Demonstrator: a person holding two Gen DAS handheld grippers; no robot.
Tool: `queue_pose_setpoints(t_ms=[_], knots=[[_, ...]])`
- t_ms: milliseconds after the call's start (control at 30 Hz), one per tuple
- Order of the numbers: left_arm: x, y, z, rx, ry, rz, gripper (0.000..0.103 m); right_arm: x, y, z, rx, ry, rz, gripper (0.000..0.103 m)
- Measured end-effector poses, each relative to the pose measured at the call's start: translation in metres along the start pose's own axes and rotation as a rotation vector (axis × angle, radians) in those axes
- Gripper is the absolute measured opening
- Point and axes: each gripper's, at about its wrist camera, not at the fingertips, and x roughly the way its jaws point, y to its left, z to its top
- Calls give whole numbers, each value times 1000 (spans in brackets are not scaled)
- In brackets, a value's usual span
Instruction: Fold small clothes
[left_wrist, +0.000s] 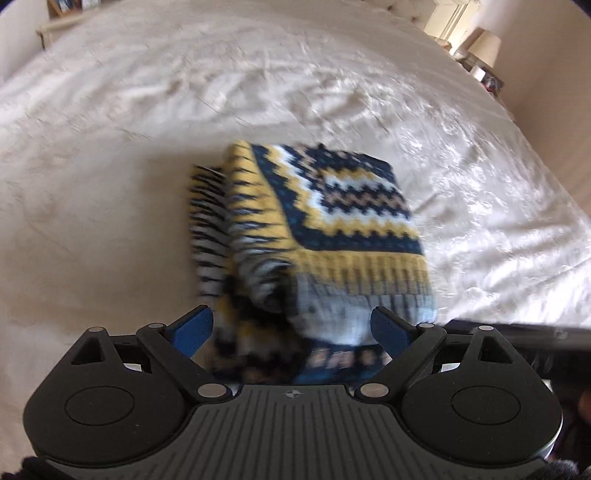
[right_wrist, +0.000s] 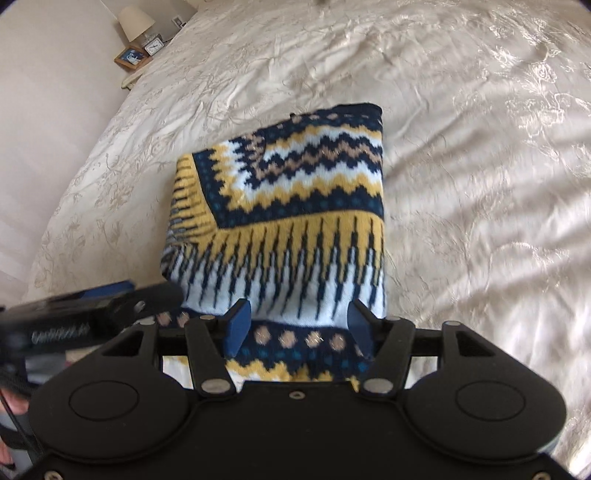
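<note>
Knitted garment (right_wrist: 284, 206), patterned navy, yellow and white, lies folded on the cream bed (right_wrist: 461, 147). Both tools, left (left_wrist: 291, 328) and right (right_wrist: 299, 325), hover just over its near edge with jaws spread, gripping nothing.

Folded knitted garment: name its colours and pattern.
Navy, yellow, white and tan zigzag bands on the knitted garment; clearest in the right wrist view.

No text can be read with certainty. The other claw's black body (right_wrist: 70, 325), at the near left of the right wrist view, bears pale lettering too blurred to make out. The small clock (right_wrist: 153, 45) shows no legible numerals.
</note>
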Motion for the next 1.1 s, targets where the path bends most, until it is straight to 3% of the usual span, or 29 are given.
queue_pose_setpoints(t_ms=[67,133,200,233,267,300,333,433,533,600,667,733,800,867,967,1100], knots=[[13,-3,0,-12,24,-3,89,-4,-4,-2,5,-4,1,64],[25,-2,-3,-25,73,1,74,-6,-9,-2,8,-2,5,64],[30,2,-5,-57,98,-13,51,-9,-13,-2,5,-5,5,64],[29,4,-7,-64,93,-1,45,-11,-15,-2,6,-5,8,64],[27,4,-8,-57,78,20,30,-12,-17,-1,9,-6,9,64],[25,2,-9,-36,62,43,8,-14,-20,-1,12,-8,9,64],[23,0,-9,-15,48,65,5,-15,-22,-1,15,-9,9,64],[12,2,-6,-21,19,65,5,-15,-27,0,24,-7,18,64],[-12,10,-7,-36,-66,77,5,-15,-30,1,21,-7,20,64],[-2,20,-11,-46,-12,105,5,-13,-32,1,25,-7,29,64],[28,32,-18,-68,119,109,6,-9,-31,1,21,5,24,64],[39,37,-23,-69,151,132,11,-6,-29,1,19,12,22,64],[26,36,-22,-79,105,120,16,-8,-26,2,8,6,23,64],[5,30,-19,-52,52,170,24,-12,-25,5,-3,-13,22,64],[-27,18,-14,-1,-51,228,27,-13,-27,11,-2,-37,15,64],[-16,2,12,88,-64,165,34,-4,-33,23,10,-44,-10,65]])
